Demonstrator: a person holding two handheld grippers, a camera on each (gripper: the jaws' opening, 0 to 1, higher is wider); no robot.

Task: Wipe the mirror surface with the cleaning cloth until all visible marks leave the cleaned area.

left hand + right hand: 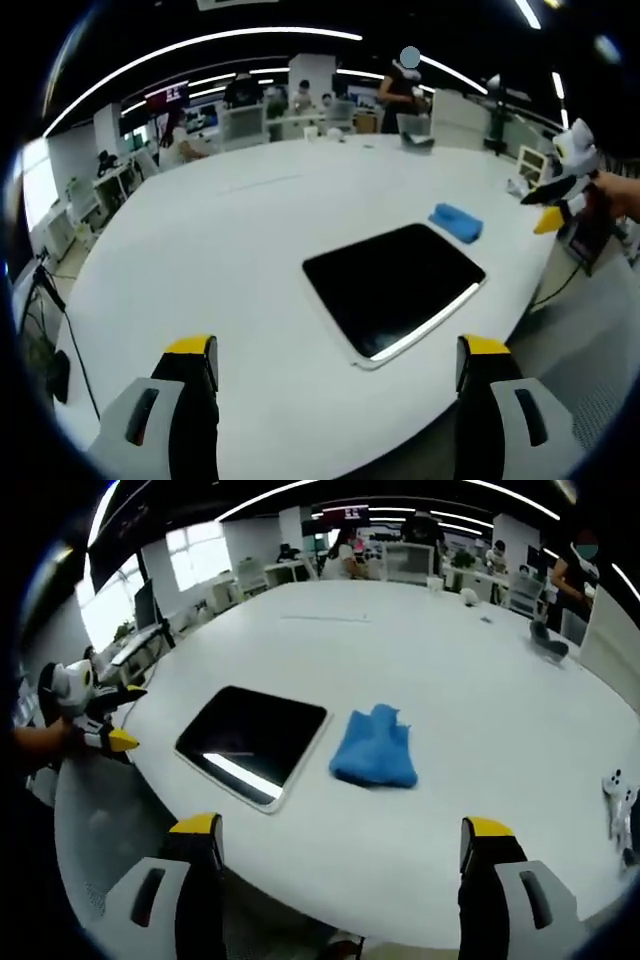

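Beyond the spread, empty jaws of the right gripper (340, 855), the cleaning cloth (376, 747) is seen straight ahead on the worktop (450, 670), just right of the mirror (252, 740), while the left gripper (335, 375), likewise spread, is held farther off.

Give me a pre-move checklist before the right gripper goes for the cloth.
1. Right gripper open and empty: ok.
2. Left gripper open and empty: ok.
3. Cloth lies free on the table, beside the mirror, not on it: ok.
4. Mirror flat on the table near its edge, fully in view: ok.
5. Path to the cloth unblocked: ok.
6. Marks on the mirror: cannot tell, it reflects dark ceiling and a light strip.
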